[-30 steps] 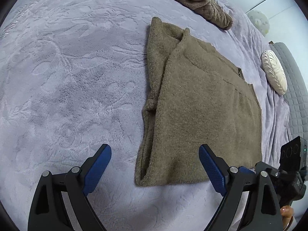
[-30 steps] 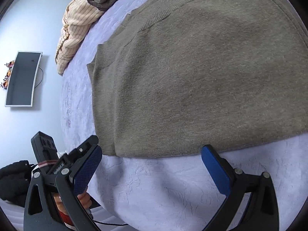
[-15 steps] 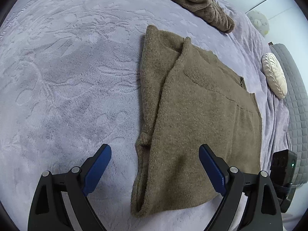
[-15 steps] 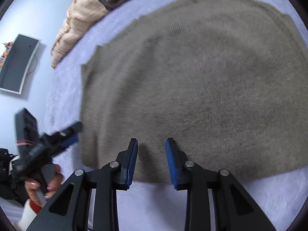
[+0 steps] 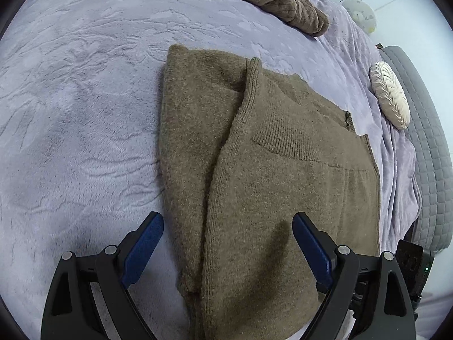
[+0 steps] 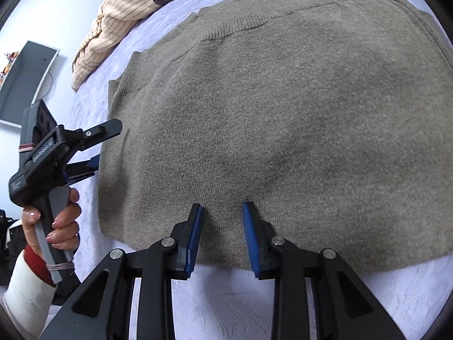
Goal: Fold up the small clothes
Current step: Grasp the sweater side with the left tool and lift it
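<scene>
A wide bed covered in a pale lilac plush blanket point(image 5: 85, 113) with an embossed pattern filled most of both views. On it lay the olive-brown knitted sweater point(image 5: 283, 184), spread flat and already folded lengthwise, one side turned in so that a long fold ran down its left part in the left wrist view. At the far edge of the bed sat a heap of other clothes, a brown quilted garment point(image 5: 283, 2) and a cream striped one point(image 6: 113, 19) just beside it. A grey quilted headboard or cushion point(image 5: 424, 141) bordered the bed on the right, with a round cream pleated pillow point(image 5: 390, 96) resting against it. A flat grey screen point(image 6: 25, 82) hung on the white wall. The left claw point(image 5: 228, 243) stood wide above the sweater's near end, its blue pads straddling the folded edge without touching it; the person's left hand point(image 6: 56, 218) gripped its grey handle, a red cuff and white sleeve showing at the wrist. The right claw point(image 6: 222, 232) was drawn narrow at the sweater's near hem, its blue pads pinching a small ridge of knit between them.
</scene>
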The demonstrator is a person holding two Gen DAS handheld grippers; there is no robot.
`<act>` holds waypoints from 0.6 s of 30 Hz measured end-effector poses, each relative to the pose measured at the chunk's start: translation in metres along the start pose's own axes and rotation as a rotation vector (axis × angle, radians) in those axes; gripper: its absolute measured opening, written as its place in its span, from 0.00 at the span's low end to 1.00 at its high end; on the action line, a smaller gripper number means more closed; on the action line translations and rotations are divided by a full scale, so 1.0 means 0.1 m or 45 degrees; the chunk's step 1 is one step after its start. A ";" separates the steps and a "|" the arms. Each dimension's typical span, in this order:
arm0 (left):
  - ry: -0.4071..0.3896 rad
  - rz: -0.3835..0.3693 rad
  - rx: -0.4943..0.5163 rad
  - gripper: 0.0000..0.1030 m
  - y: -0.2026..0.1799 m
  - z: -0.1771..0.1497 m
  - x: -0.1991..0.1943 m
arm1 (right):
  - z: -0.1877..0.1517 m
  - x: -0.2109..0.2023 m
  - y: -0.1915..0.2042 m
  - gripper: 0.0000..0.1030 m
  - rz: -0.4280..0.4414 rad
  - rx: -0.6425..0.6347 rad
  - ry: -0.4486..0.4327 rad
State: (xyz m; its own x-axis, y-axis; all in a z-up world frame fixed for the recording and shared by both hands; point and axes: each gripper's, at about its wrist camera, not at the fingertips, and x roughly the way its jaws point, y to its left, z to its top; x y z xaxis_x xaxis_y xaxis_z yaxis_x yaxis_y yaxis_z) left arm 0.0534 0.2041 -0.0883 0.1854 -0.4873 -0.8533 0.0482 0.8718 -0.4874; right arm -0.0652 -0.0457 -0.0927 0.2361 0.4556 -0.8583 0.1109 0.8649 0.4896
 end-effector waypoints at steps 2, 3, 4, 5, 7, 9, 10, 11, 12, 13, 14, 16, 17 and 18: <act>-0.011 -0.075 0.017 0.89 -0.08 0.02 -0.04 | -0.01 -0.01 -0.02 0.31 0.014 0.011 -0.005; -0.023 -0.115 0.037 0.89 -0.15 0.03 -0.07 | -0.02 -0.02 -0.04 0.31 0.020 0.012 -0.006; -0.033 -0.135 0.059 0.89 -0.20 0.04 -0.09 | -0.02 -0.02 -0.05 0.31 0.023 0.014 -0.006; -0.042 -0.139 0.086 0.89 -0.25 0.04 -0.09 | -0.02 -0.02 -0.05 0.31 0.025 0.015 -0.005; -0.032 -0.085 0.102 0.89 -0.26 0.06 -0.02 | -0.03 -0.03 -0.06 0.31 0.025 0.014 -0.004; 0.012 -0.071 0.057 0.89 -0.15 0.06 0.09 | -0.04 -0.04 -0.07 0.31 0.026 0.016 -0.002; 0.016 -0.079 0.042 0.89 -0.11 0.06 0.11 | -0.04 -0.05 -0.08 0.31 0.027 0.017 -0.002; 0.015 -0.094 0.032 0.89 -0.08 0.06 0.12 | -0.05 -0.06 -0.09 0.31 0.030 0.018 -0.002; 0.017 -0.101 0.025 0.89 -0.07 0.07 0.13 | -0.05 -0.06 -0.09 0.31 0.034 0.019 -0.002; 0.020 -0.098 0.019 0.89 -0.08 0.07 0.15 | -0.05 -0.06 -0.09 0.31 0.040 0.020 -0.003; 0.015 -0.090 0.016 0.88 -0.10 0.08 0.15 | -0.05 -0.06 -0.11 0.31 0.045 0.021 -0.004; 0.013 -0.093 0.041 0.54 -0.16 0.06 0.14 | -0.05 -0.06 -0.13 0.31 0.061 0.031 -0.009; 0.016 -0.066 0.060 0.47 -0.21 0.05 0.14 | -0.05 -0.07 -0.14 0.31 0.067 0.035 -0.010; 0.017 -0.060 0.074 0.32 -0.24 0.05 0.14 | -0.05 -0.08 -0.16 0.31 0.075 0.041 -0.013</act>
State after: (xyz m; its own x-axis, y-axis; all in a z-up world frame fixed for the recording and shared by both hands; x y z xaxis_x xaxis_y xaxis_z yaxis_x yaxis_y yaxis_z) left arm 0.0597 0.1767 -0.0878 0.1688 -0.5281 -0.8323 0.1135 0.8492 -0.5158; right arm -0.0738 -0.0615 -0.0946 0.2527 0.5034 -0.8263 0.1272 0.8293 0.5442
